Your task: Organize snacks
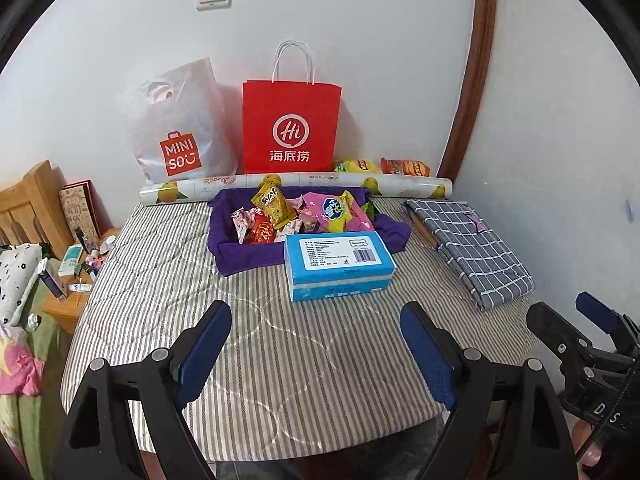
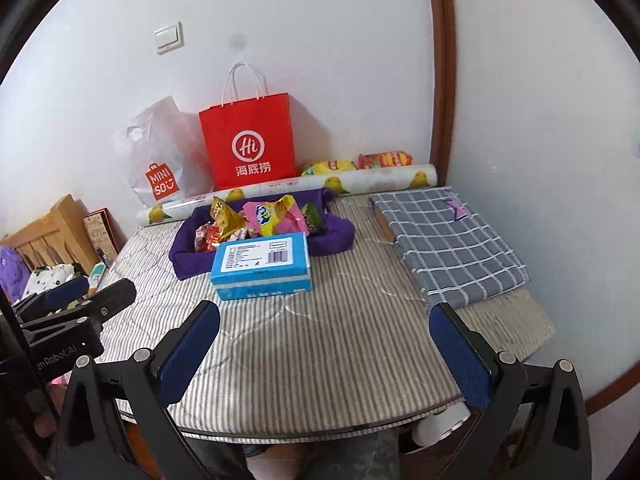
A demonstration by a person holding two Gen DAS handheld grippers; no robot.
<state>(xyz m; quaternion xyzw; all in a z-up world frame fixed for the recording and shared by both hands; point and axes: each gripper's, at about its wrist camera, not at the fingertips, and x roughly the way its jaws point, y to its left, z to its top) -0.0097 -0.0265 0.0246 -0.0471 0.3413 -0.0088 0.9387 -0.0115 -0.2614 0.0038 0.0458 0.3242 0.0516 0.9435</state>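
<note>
Left wrist view: left gripper [image 1: 316, 354] fingers apart, empty, over striped table [image 1: 280, 360]. Crinkly foil snack packets [image 1: 296, 214] heaped in soft purple cloth basket [image 1: 240, 256], behind blue tissue pack [image 1: 340, 266]. Packets likely light, slippery, crushable; pinch sealed edge.

Right wrist view: right gripper [image 2: 324, 354] fingers apart, empty. Snack packets [image 2: 260, 218] far side of table, well apart from gripper.

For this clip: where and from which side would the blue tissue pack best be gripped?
Probably across its two short ends, coming from above and the near side. The blue tissue pack lies flat on the striped table, its far edge against the purple basket, so only the near side is free. The open left hand-held gripper faces it.
</note>
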